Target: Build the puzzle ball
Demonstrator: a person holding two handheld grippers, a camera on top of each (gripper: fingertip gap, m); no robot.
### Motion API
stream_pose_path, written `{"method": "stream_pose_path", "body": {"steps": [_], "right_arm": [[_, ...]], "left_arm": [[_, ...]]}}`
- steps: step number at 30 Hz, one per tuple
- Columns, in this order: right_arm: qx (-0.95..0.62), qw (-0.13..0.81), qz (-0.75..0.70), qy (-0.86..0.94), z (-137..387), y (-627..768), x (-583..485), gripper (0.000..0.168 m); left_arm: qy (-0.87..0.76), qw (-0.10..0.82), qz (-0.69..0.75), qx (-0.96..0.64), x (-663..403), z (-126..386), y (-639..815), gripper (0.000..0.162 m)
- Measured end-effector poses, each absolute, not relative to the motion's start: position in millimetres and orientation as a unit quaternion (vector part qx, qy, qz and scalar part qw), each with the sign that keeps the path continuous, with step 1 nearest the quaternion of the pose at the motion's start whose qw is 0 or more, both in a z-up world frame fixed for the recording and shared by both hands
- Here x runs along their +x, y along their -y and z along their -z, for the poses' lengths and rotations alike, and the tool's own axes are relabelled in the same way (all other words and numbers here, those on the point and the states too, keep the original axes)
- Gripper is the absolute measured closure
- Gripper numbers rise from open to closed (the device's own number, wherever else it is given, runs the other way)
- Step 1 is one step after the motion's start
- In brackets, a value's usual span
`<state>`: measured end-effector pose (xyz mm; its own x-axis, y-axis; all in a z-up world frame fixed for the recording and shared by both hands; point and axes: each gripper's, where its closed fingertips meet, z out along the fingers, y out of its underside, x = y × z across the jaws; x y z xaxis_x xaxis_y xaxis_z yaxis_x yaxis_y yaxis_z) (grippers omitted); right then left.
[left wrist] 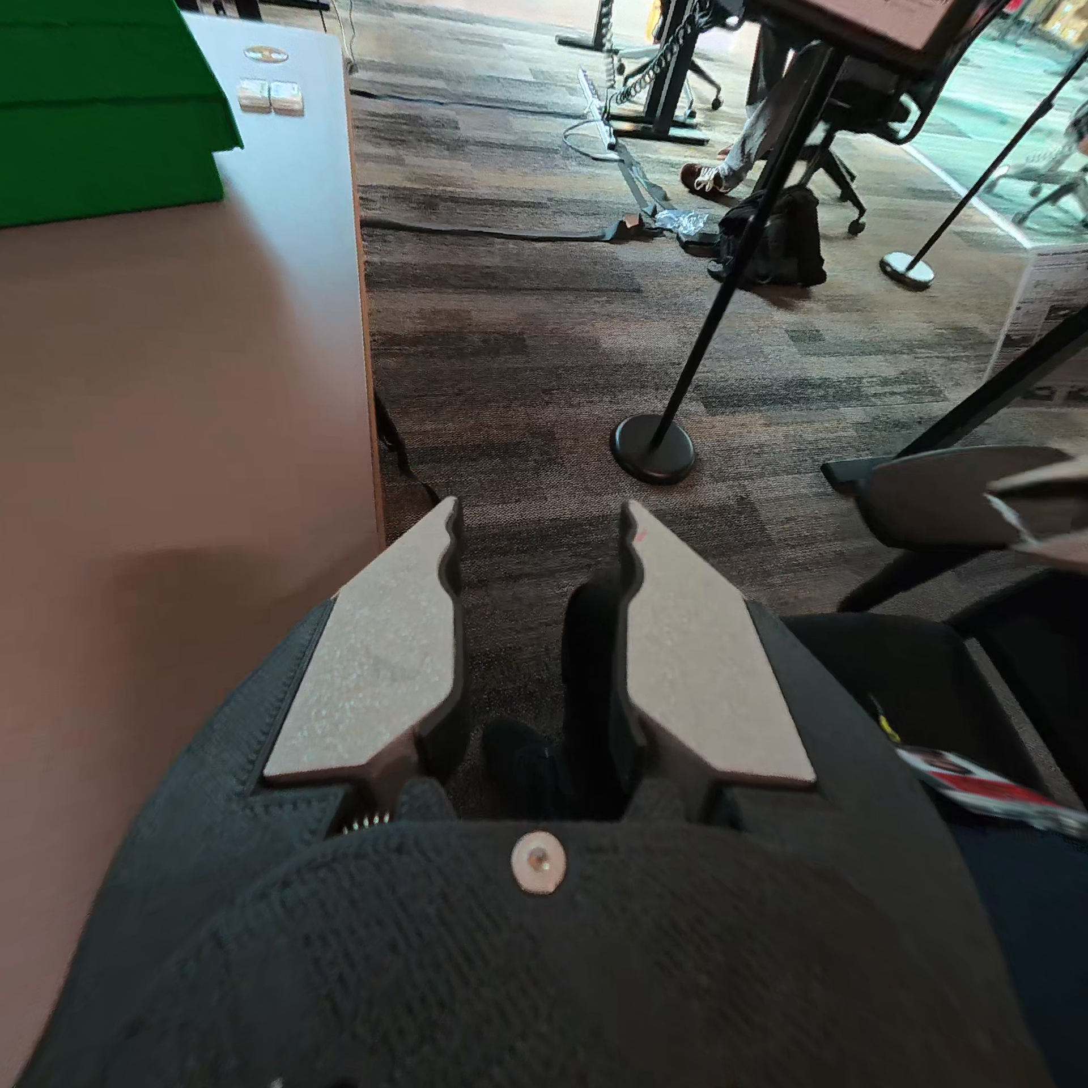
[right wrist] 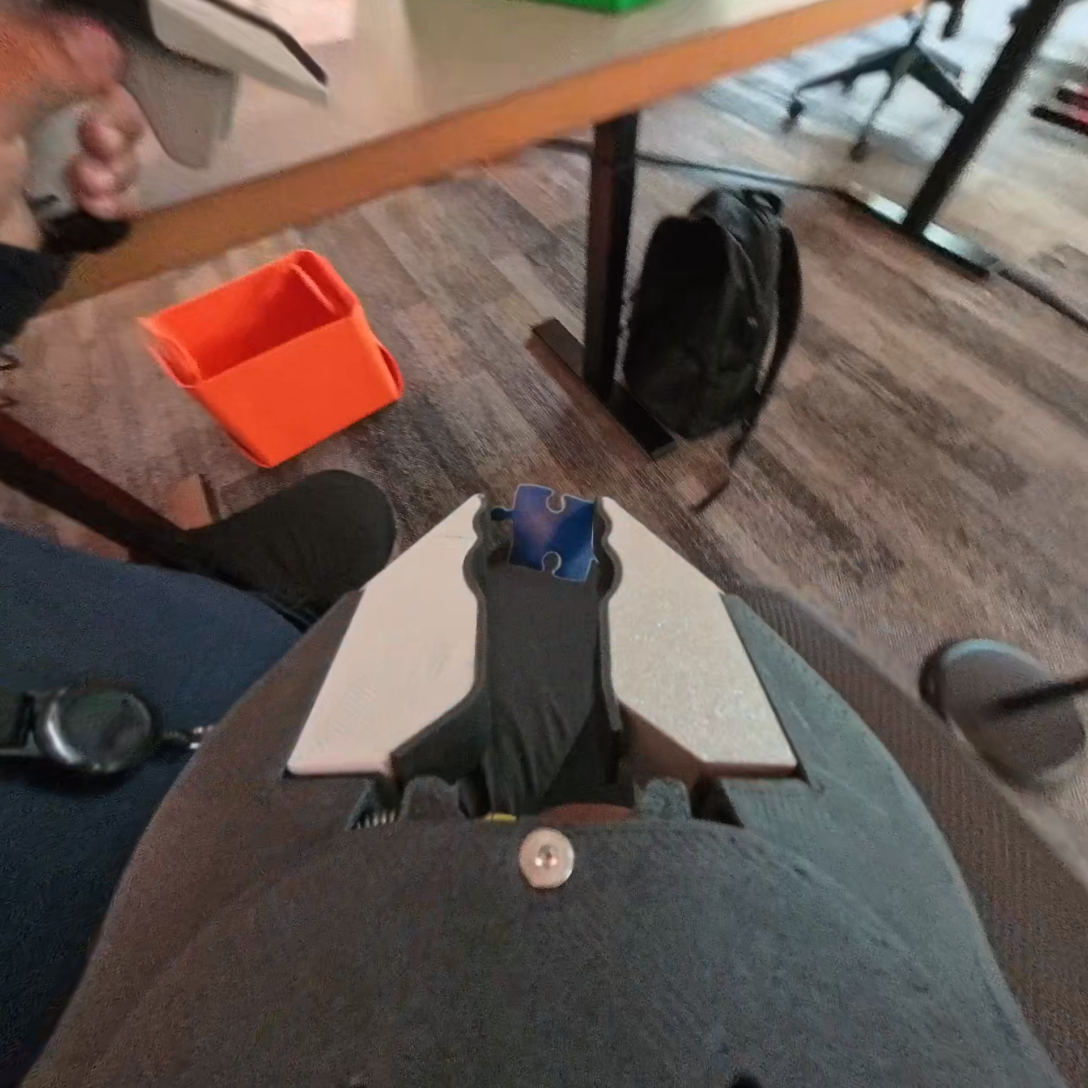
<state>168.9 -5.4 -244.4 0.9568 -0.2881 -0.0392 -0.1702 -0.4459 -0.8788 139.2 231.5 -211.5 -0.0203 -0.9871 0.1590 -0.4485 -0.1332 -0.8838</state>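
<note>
On the left, our left tongs [left wrist: 540, 512] stand open with nothing between the tips, held out past the edge of the surface [left wrist: 176, 382] and over the carpet [left wrist: 530, 329]; a green box [left wrist: 106, 100] sits at the far corner of that surface, and a black stand [left wrist: 652, 448] rises from the floor ahead. No ball, whole or partial, shows anywhere in this view. Moving right, the right wrist view looks down under the surface [right wrist: 471, 76], where an orange bin [right wrist: 277, 359] rests on the carpet, open side up, and as far as we can see it is bare inside. A black backpack [right wrist: 712, 312] leans by the leg of the surface. Nearest us, our right tongs [right wrist: 541, 506] are closed on a single blue puzzle piece [right wrist: 553, 533], pinched at the very tips, well clear of both the bin and the surface. We judge the build is at an early stage, or at least between steps: one piece is in hand, the left tongs hold no partner for it, and joining pieces into a ball remains to be done.
</note>
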Motion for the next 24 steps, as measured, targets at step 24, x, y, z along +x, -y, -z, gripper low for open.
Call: {"method": "stream_pose_path", "body": {"steps": [24], "right_arm": [[-0.841,0.436,-0.095,0.304,212.0,-408.9,73.4,0.136]], "left_arm": [[-0.326,0.565,-0.008,-0.758,-140.2,106.2,-362.6,0.145]]}}
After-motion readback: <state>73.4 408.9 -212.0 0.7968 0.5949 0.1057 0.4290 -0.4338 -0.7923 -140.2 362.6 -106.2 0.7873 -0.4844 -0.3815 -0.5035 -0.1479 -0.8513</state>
